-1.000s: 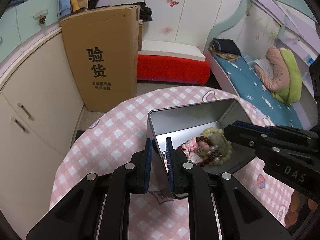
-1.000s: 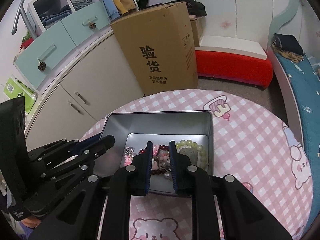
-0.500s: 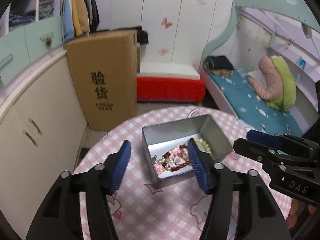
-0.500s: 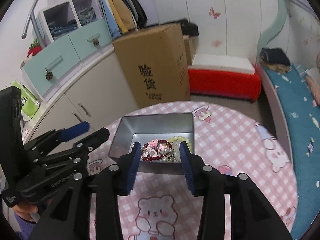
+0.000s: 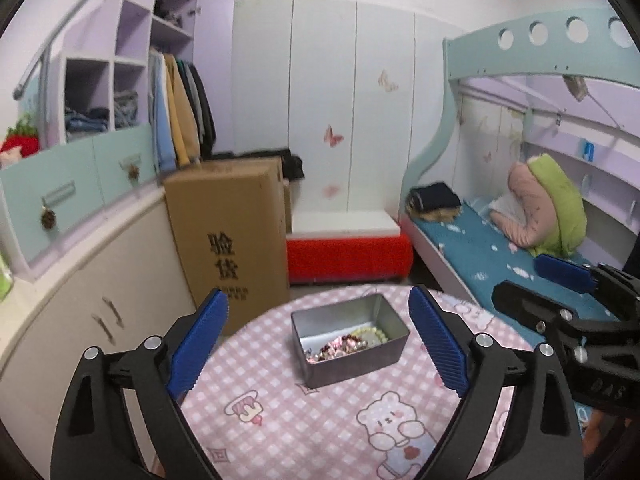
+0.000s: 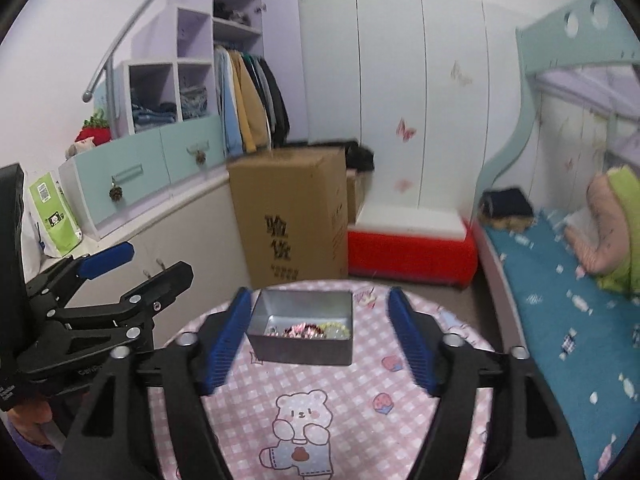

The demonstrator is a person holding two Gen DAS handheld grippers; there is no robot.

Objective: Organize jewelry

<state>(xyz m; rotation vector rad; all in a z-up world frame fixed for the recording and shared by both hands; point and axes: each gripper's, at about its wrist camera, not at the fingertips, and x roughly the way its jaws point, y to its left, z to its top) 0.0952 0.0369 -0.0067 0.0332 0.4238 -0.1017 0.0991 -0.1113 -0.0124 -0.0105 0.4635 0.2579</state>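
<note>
An open grey metal tin (image 5: 352, 364) stands on the round pink checked table (image 5: 304, 420). Inside lies a heap of jewelry (image 5: 344, 345): pink, dark red and pale green bead bracelets. The tin (image 6: 304, 350) and the jewelry (image 6: 308, 329) also show in the right wrist view. My left gripper (image 5: 318, 308) is wide open and empty, raised well back from the tin. My right gripper (image 6: 318, 300) is wide open and empty, also raised and back from the tin. Each gripper shows at the edge of the other's view.
A tall cardboard box (image 5: 232, 236) stands on the floor behind the table beside white cabinets (image 5: 80, 304). A red and white bench (image 5: 348, 248) sits at the back. A bunk bed with a teal mattress (image 5: 480, 256) runs along the right.
Both grippers opened wide and pulled up and back from the tin. A second ago the left one was shut on the tin's wall and the right one was nearly shut just over the jewelry.
</note>
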